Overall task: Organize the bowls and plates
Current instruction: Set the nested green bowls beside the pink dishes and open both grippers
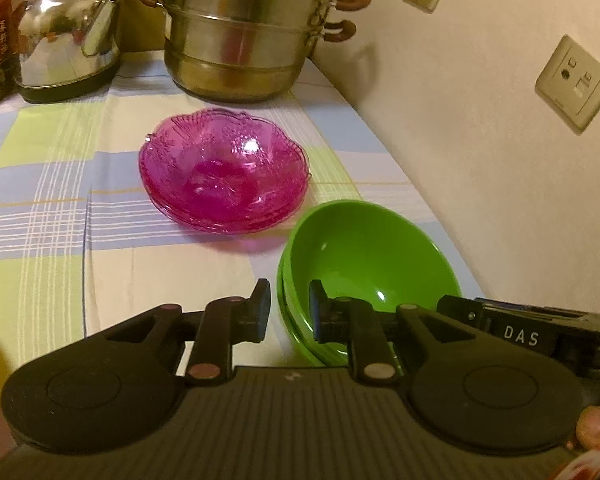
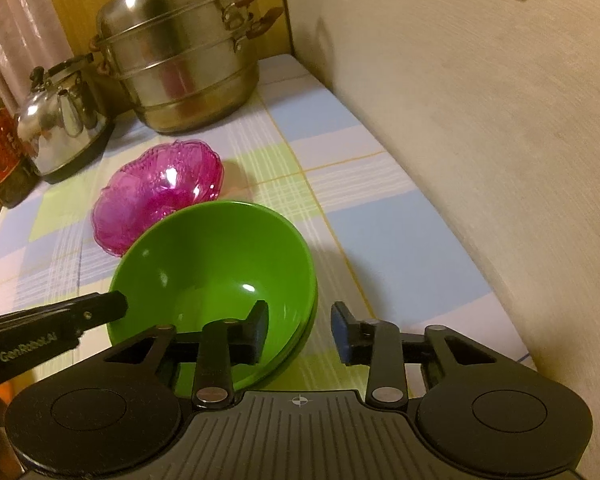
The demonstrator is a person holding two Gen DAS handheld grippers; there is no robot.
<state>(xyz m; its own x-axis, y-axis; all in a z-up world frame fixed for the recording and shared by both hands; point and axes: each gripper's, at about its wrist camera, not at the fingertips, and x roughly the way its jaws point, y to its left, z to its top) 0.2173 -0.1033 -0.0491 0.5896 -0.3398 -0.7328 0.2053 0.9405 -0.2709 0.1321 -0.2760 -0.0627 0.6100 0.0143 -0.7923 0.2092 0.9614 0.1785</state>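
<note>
Nested green bowls (image 1: pixel 364 248) (image 2: pixel 212 256) stand on the checked tablecloth (image 1: pixel 60 208) near the wall. My left gripper (image 1: pixel 290 312) straddles their left rim, one finger outside and one inside; the pads stand slightly off the rim. My right gripper (image 2: pixel 300 332) straddles the right rim the same way, with a wider gap and no pad touching. The left gripper's outer finger (image 2: pixel 114 305) shows at the bowls' left edge in the right wrist view. A stack of pink glass dishes (image 1: pixel 224 168) (image 2: pixel 160 192) sits just beyond the bowls.
A tall steel steamer pot (image 1: pixel 244 32) (image 2: pixel 180 60) and a shiny kettle (image 1: pixel 68 36) (image 2: pixel 60 128) stand at the back. A dark bottle (image 2: pixel 0 152) is at the far left. The wall with sockets (image 1: pixel 574 84) runs close along the right.
</note>
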